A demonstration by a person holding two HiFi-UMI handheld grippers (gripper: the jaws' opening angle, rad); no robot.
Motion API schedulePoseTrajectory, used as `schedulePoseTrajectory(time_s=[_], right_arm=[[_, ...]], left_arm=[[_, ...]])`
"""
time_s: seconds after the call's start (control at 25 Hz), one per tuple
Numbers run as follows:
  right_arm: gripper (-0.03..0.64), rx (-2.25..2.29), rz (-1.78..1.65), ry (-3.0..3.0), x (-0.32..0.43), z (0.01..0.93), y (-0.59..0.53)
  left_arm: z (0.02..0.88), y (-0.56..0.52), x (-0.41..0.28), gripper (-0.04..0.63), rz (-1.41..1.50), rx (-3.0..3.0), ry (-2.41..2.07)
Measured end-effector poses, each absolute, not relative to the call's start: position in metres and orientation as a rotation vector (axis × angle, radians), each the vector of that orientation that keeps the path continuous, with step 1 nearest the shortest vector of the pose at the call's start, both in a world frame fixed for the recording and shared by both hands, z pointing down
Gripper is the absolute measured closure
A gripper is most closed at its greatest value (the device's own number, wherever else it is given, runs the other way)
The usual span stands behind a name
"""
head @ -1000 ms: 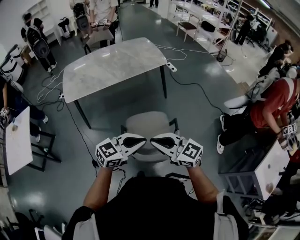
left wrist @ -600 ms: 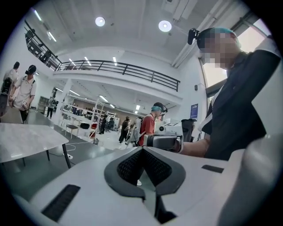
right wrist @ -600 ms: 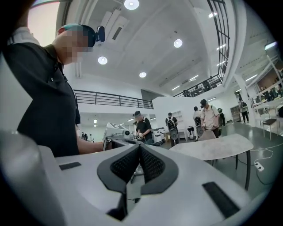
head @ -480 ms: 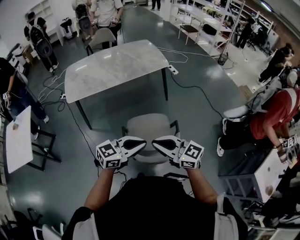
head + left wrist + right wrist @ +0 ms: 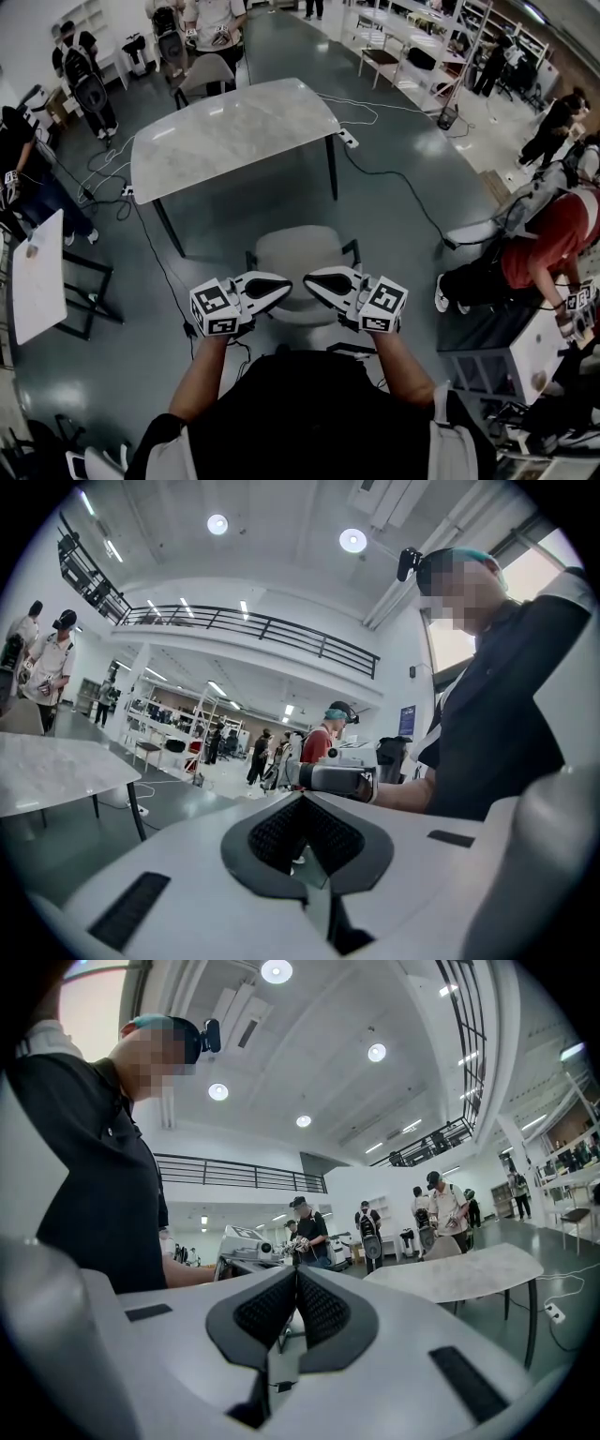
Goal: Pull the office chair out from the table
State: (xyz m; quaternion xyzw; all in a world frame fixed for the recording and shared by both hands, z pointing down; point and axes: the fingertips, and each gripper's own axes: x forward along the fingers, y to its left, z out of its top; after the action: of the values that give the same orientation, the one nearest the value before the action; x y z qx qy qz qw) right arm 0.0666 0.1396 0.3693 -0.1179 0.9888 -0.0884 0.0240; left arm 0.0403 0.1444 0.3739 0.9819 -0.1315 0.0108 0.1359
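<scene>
- Little has shifted since a second ago: our left gripper (image 5: 286, 284) and right gripper (image 5: 309, 278) hover tip to tip, jaws pressed together, empty.
- Beneath them, the chair (image 5: 300, 251) faces the table (image 5: 234, 131), back toward us, clear of its near edge.

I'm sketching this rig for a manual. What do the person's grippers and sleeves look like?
The left gripper and right gripper are white, pointed shells with black textured pads. Each carries a white cube with black square markers. The person wears a dark top with pale short sleeves.
</scene>
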Motion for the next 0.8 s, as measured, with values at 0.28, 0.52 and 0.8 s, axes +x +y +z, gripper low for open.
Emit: schedulePoseTrajectory(time_s=[0.28,0.52,0.8], right_arm=[[0.597,-0.372,-0.265,3.073,0.0636,0.3715,0.1417],[0.597,-0.377,-0.253,3.076,0.0669,0.3685,0.1439],[0.597,-0.384,-0.266,3.089,0.0651,0.3723,0.1437]], left_arm=[[0.3702,0.1455,0.0343,0.584,0.005,2.848,-0.390],[0.3699,0.1478,0.0384,0.584,0.005,2.848,-0.379],[0.3705,0.1483,0.0350,0.584,-0.005,2.845,-0.380]])
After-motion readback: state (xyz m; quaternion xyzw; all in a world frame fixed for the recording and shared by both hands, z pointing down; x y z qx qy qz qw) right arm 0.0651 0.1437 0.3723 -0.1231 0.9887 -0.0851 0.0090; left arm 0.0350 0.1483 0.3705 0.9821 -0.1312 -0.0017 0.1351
